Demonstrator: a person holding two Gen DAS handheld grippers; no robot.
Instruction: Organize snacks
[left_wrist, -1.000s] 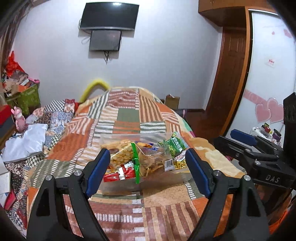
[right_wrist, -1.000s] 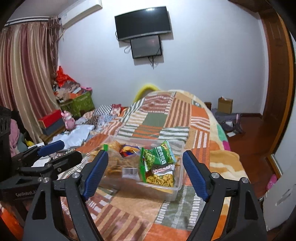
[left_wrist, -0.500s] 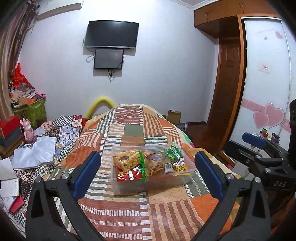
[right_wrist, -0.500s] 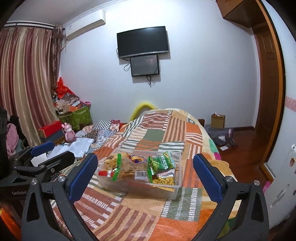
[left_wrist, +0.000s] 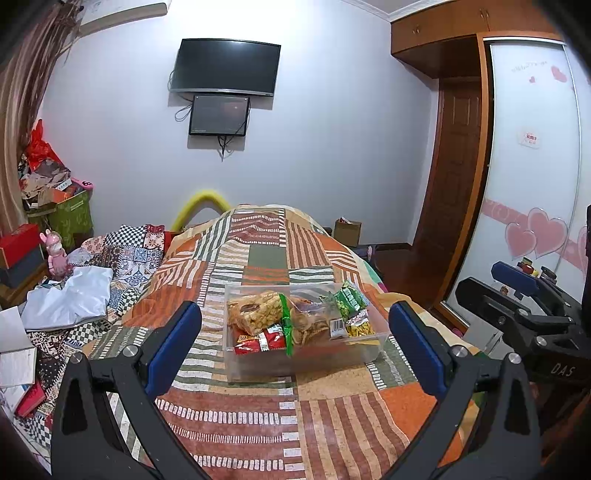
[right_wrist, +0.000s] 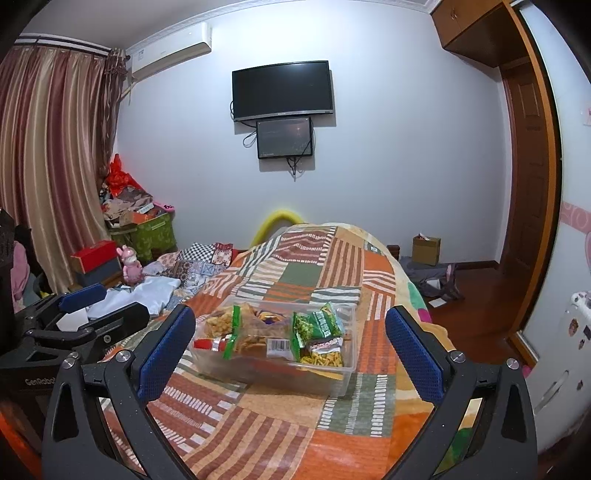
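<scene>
A clear plastic box (left_wrist: 332, 360) sits on the patchwork bed cover (left_wrist: 258, 417). It holds several snack bags: a yellow puffed snack bag (left_wrist: 255, 314), a red packet (left_wrist: 260, 341) and a green pea bag (left_wrist: 351, 299). My left gripper (left_wrist: 295, 343) is open and empty, held back from the box. The right gripper's body (left_wrist: 532, 321) shows at the right edge. In the right wrist view the box (right_wrist: 332, 380) and green bag (right_wrist: 319, 325) lie ahead of my open, empty right gripper (right_wrist: 290, 343). The left gripper's body (right_wrist: 81, 317) shows at the left.
Clothes and a patterned quilt (left_wrist: 122, 254) lie left of the bed. Boxes and a pink toy (left_wrist: 55, 254) stand by the curtain. A TV (left_wrist: 225, 68) hangs on the far wall. A wardrobe (left_wrist: 532, 206) and door stand at the right.
Both grippers have pulled back and risen from the box, which now looks smaller and farther. Both stay open and empty.
</scene>
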